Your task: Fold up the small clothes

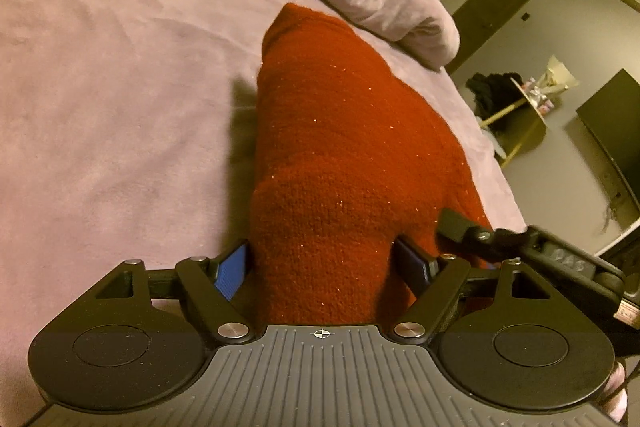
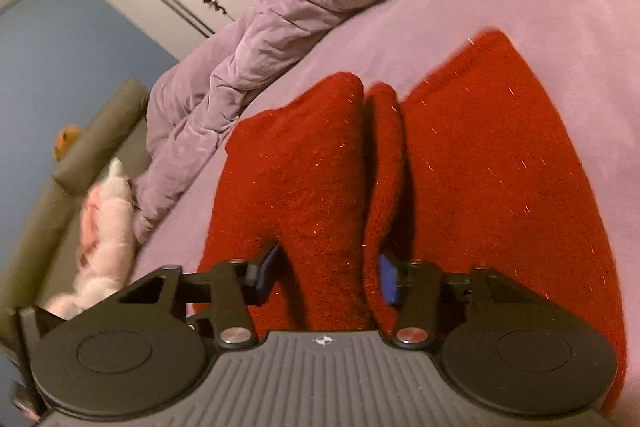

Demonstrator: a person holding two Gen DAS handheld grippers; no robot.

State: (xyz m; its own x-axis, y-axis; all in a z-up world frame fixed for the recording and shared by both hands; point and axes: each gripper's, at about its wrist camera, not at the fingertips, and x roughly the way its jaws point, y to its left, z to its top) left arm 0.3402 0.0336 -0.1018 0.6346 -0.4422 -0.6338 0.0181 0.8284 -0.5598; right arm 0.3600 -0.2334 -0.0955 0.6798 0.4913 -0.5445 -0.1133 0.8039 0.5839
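Here we see both tongs, left (image 1: 320,267) and right (image 2: 326,275), each pinching a raised fold of the red knit garment (image 1: 340,147) on the bed (image 1: 100,87); no writing is legible.

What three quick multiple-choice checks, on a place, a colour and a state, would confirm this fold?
1. Where does the red knitted garment lie?
A. on the mauve bed cover
B. on a wooden floor
C. in a basket

2. What colour are the ribbed pads on the fingers of the left gripper?
A. green
B. blue
C. white

3. What is between the jaws of the right gripper?
A. nothing
B. the rumpled mauve duvet
C. a raised fold of the red garment

Answers: A, the red knit is spread on the mauve cover in both views; B, blue pads flank the fabric in the left wrist view; C, a bunched red fold rises between the jaws in the right wrist view.
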